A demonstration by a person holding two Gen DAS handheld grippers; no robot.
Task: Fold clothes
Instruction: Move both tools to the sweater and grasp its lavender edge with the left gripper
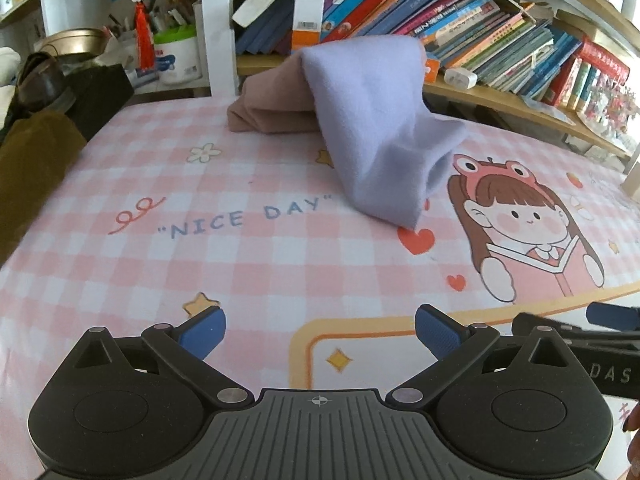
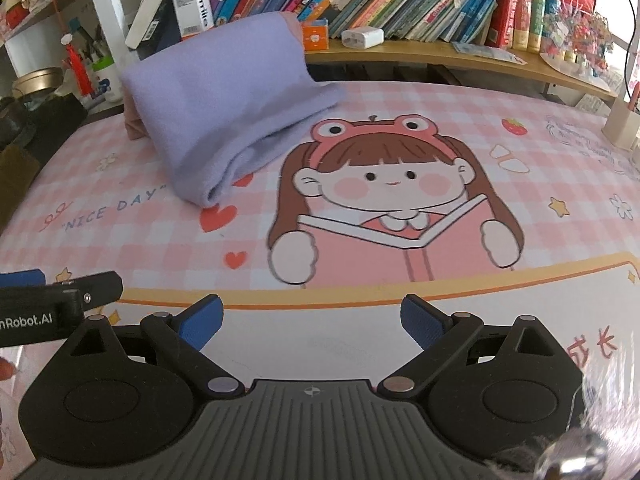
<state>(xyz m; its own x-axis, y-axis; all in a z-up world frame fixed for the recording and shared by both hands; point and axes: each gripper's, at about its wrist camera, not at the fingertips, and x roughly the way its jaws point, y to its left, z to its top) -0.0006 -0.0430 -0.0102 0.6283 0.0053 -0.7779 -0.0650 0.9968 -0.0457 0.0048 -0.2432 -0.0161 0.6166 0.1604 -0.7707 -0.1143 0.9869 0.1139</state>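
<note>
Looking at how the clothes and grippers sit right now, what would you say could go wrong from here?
The lilac cloth lies draped over the pink garment, so a pinch might lift both. That pile sits against the bookshelf; reaching in may knock the white charger. The left gripper and right gripper are close together and may collide.

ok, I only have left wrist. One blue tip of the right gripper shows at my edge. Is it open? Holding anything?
Observer: The right gripper is open and empty, over the near edge of the desk mat.
Operator: There's a beige thing cut off at my right edge. What is it?
Observer: It's a beige holder standing at the far right of the mat with something red upright in it, well apart from the lilac cloth.
</note>
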